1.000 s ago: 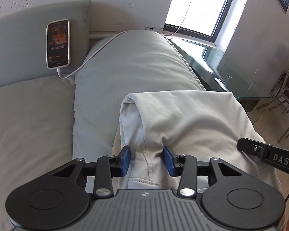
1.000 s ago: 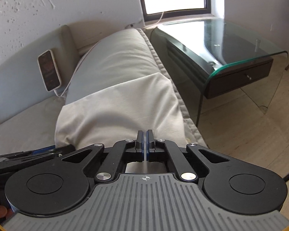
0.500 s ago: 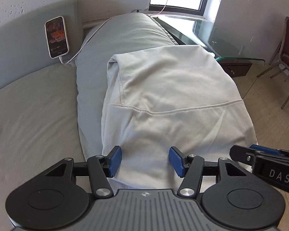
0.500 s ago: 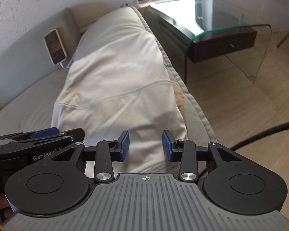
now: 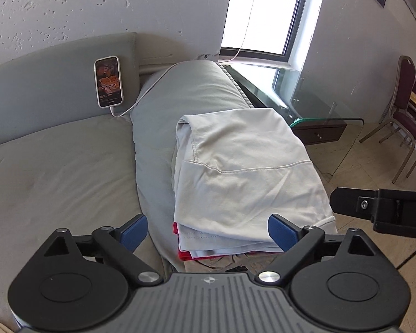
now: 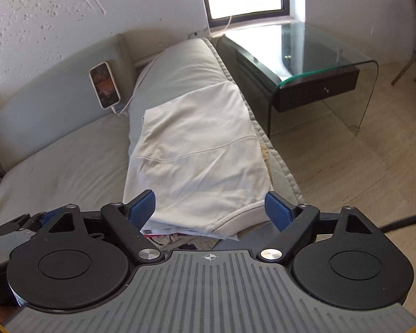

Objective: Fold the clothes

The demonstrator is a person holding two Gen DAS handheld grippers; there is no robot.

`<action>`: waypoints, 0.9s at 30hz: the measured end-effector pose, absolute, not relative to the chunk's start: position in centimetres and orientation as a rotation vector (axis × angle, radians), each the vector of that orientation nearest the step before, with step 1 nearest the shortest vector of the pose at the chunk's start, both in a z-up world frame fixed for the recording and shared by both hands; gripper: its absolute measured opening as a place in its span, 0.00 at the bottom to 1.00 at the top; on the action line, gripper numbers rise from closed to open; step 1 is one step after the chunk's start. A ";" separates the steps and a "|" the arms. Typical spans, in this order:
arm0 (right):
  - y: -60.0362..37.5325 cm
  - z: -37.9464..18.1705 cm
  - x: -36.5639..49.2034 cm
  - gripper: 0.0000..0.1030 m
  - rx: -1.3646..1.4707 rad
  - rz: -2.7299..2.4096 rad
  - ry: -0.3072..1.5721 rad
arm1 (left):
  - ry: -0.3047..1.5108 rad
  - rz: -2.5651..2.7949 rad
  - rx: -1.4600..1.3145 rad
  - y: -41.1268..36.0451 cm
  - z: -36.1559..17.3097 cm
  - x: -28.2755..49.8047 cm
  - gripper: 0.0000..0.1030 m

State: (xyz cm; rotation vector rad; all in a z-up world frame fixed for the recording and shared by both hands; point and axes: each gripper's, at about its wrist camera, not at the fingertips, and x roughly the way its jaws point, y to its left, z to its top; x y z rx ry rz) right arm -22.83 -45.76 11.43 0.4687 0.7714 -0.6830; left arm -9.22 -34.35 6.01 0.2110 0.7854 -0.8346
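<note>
Pitted white wall (image 5: pixel 69 5), bright window (image 5: pixel 260 11), glass side table (image 6: pixel 319 55), maroon chairs (image 5: pixel 407 105), pale floor (image 6: pixel 360 166)

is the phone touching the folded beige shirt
Apart. The left wrist view shows the phone leaning on the backrest, with bare grey cushion between it and the folded beige shirt.

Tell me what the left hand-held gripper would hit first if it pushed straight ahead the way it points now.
Most likely the folded cream garment on top of the pile. The left hand-held gripper, jaws opening with nothing between them, aims down at its near edge, though depth is hard to judge.
</note>
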 end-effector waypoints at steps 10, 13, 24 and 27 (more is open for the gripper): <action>-41.8 14.2 -25.5 0.91 0.422 -0.782 0.784 | 0.712 -0.808 0.198 -31.4 7.7 -11.9 0.99; -40.9 14.4 -26.2 0.91 0.404 -0.804 0.784 | 0.705 -0.814 0.210 -30.7 7.9 -12.3 0.99; -39.3 12.4 -27.2 0.91 0.414 -0.849 0.796 | 0.758 -0.769 0.160 -28.9 7.3 -12.1 0.99; -39.5 11.6 -27.2 0.91 0.414 -0.858 0.820 | 0.755 -0.770 0.189 -29.4 6.9 -12.4 0.99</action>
